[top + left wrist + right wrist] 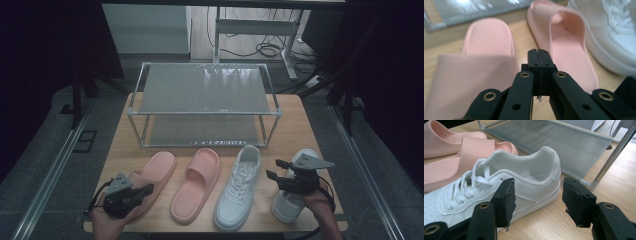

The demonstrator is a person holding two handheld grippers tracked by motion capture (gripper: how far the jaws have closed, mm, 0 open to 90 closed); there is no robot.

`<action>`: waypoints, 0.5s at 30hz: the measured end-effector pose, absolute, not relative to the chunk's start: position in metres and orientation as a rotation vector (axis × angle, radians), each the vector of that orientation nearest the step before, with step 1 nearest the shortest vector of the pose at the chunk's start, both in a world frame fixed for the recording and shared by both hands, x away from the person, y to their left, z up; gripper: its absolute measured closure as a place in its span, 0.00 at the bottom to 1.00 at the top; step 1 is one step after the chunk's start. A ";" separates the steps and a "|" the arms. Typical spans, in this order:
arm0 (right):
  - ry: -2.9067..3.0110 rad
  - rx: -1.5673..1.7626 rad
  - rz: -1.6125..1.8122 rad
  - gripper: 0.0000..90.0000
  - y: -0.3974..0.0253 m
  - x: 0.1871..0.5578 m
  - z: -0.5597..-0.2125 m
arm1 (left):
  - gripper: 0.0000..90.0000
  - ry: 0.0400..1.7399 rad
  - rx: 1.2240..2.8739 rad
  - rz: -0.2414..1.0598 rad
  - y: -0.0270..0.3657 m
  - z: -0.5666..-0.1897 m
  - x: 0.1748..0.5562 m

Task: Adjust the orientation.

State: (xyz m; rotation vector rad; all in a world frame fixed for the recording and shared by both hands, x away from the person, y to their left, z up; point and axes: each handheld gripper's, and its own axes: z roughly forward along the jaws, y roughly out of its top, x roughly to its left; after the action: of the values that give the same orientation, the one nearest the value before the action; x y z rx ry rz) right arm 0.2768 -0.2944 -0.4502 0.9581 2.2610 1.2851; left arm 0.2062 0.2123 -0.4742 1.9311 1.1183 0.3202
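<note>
My right gripper (pixel 537 202) was wide open, and the white lace-up sneaker (pixel 506 187) lay just past its jaws, heel toward me and a bit to the left. To do this well, I thought I should slide one jaw inside the heel and one outside, then squeeze slowly. My left gripper (pixel 539 56) was closed tight on nothing, over the soft pink slipper (pixel 486 47). Farther back stood the two-shelf metal shoe rack (pixel 205 89), well apart from the shoes.
</note>
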 end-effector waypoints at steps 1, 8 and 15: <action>2.261 0.958 1.285 0.49 -0.294 0.277 -0.450 | 1.00 1.119 1.956 0.321 0.209 -0.477 0.206; 2.264 0.965 1.281 0.49 -0.294 0.275 -0.451 | 1.00 1.135 2.050 0.334 0.198 -0.490 0.206; 2.265 0.970 1.275 0.49 -0.294 0.275 -0.451 | 1.00 1.194 2.016 0.287 0.204 -0.502 0.206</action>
State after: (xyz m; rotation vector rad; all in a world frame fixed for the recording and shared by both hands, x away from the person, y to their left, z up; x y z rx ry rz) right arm 0.2745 -0.2945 -0.4511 0.9696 2.2650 1.2748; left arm 0.2057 0.2041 -0.5025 2.0158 1.1940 0.2869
